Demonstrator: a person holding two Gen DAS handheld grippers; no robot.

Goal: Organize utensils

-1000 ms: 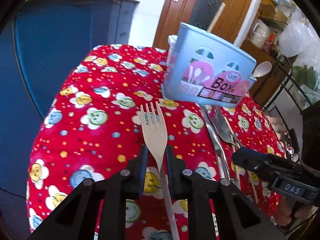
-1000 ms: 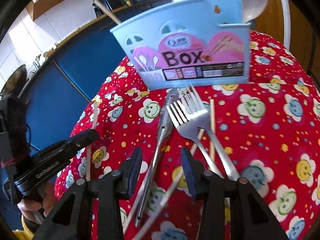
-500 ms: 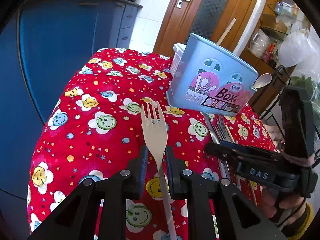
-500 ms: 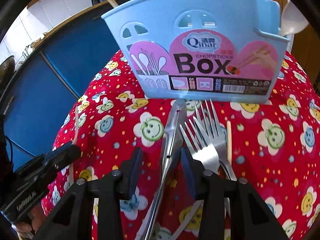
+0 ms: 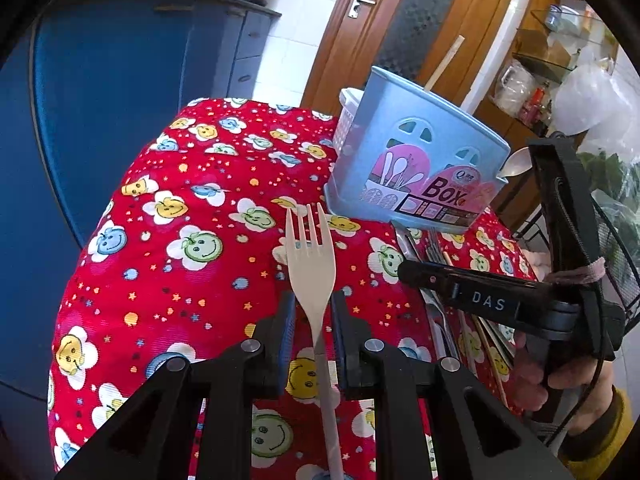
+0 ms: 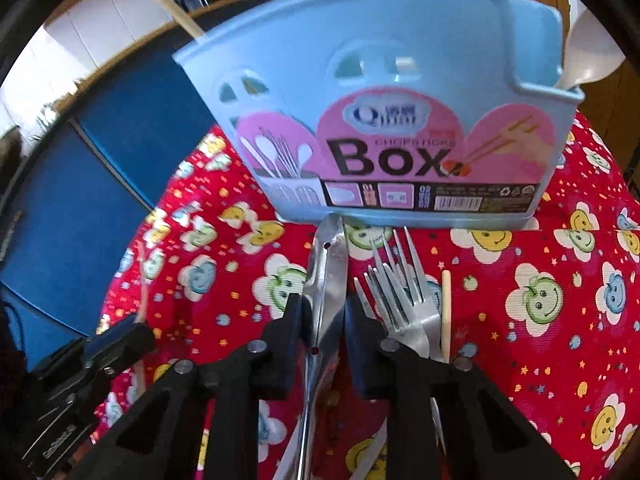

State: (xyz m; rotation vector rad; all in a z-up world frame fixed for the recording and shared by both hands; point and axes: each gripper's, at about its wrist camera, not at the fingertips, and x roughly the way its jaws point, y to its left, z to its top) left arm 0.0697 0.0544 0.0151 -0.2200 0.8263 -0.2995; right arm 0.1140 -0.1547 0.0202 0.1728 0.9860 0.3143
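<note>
Utensils are lying loose on a desk [image 5: 120, 288] draped in a red smiley-face cloth, waiting to go into the blue chopsticks box [image 6: 380, 120] that is standing upright at the far side. The left tool [image 5: 313, 316] is gripping a pale plastic fork [image 5: 311, 264] by the neck, its fingers closed on the narrow part so the tines are pointing forward toward the box, a hold that looks suited to dropping it in handle-down or tines-up. The right tool [image 6: 324, 320] is straddling a long steel utensil [image 6: 326, 280], probably tongs, with its fingers close beside both edges; whether it is already pinching the metal cannot be told. The utensil's tip is lying just in front of the box's base.

Just to the right of that tool, two metal forks [image 6: 400, 300] are overlapping each other, and a single wooden chopstick [image 6: 446, 312] is lying beside them. A chopstick [image 6: 168, 0] and a spoon [image 6: 588, 52] are already standing in the box. The right tool's body is reaching across the left wrist view between the plastic fork and the box's near corner, so the two hands may be crowding each other on the way in.
</note>
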